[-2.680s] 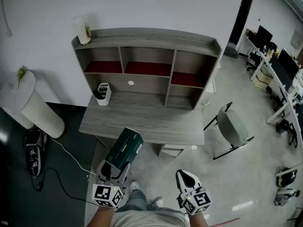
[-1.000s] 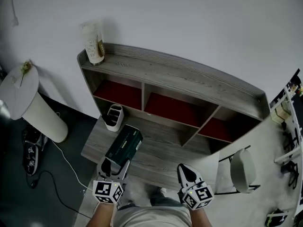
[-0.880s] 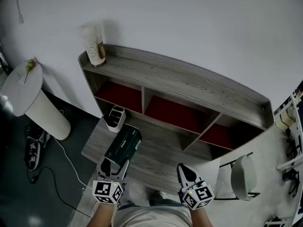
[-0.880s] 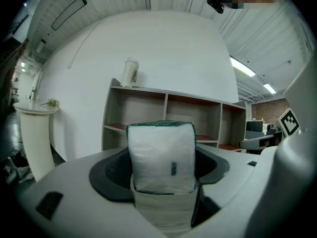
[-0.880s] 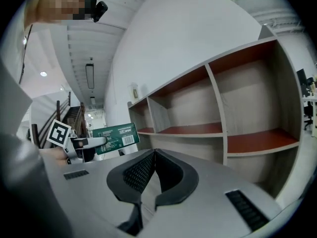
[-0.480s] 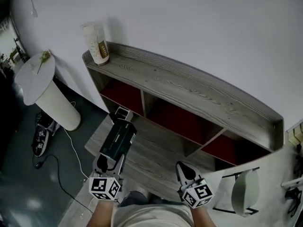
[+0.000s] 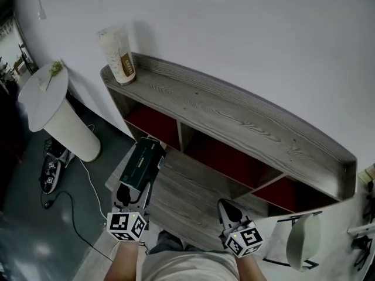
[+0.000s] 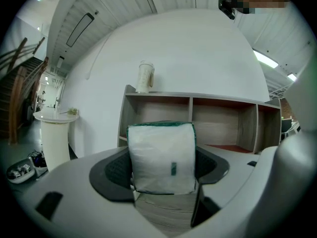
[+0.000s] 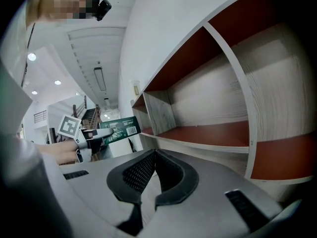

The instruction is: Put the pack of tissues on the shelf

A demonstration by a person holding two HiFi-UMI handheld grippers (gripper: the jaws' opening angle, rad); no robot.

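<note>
The pack of tissues is a long dark green pack, and my left gripper is shut on its near end. It hangs above the desk's left part, pointing at the shelf's lower left red-floored compartment. In the left gripper view its white end fills the space between the pads, with the grey shelf behind it. My right gripper is shut and empty, low over the desk's front edge. In the right gripper view its jaws meet, and the pack shows at the left.
A tall paper cup stands on the left end of the shelf's top board. A white round pedestal table stands left of the desk. A cable lies on the floor. A chair is at the lower right.
The view has come closer to the shelf. My left gripper has carried the pack up and forward towards the lower left compartment. The right gripper has stayed low and shut.
</note>
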